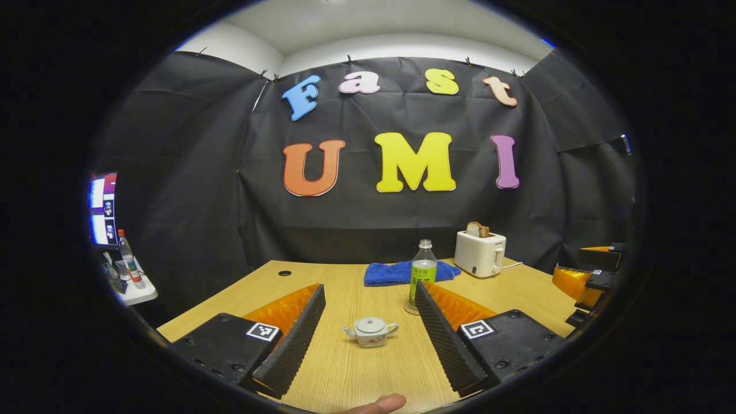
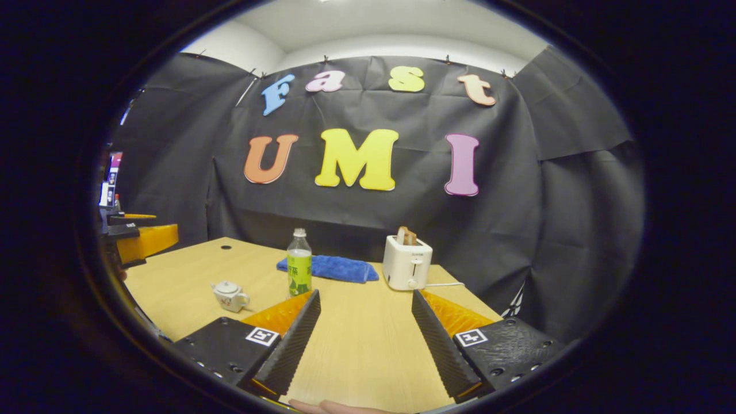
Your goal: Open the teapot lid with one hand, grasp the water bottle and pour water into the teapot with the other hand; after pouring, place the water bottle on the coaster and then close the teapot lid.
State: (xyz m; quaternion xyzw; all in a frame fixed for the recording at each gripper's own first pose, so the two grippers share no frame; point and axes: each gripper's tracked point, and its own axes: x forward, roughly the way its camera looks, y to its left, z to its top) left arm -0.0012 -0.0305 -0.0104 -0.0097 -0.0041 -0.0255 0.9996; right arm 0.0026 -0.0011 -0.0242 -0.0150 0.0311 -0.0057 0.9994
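A small white teapot (image 1: pixel 371 332) with its lid on sits on the wooden table, straight ahead of my left gripper (image 1: pixel 368 313), which is open and holds nothing. Behind the teapot a clear water bottle (image 1: pixel 422 276) with a green label stands upright on a round coaster (image 1: pixel 409 310). In the right gripper view the teapot (image 2: pixel 230 296) and the bottle (image 2: pixel 299 270) lie to the left of my right gripper (image 2: pixel 365 305), which is open over bare table. The other gripper (image 2: pixel 138 238) shows at the far left edge there.
A folded blue cloth (image 1: pixel 397 273) lies at the back of the table, and a white toaster (image 1: pixel 480 252) with bread stands to its right. A small shelf with a bottle (image 1: pixel 129 261) and a screen is off the table's left side. A fingertip (image 1: pixel 379 404) shows at the bottom.
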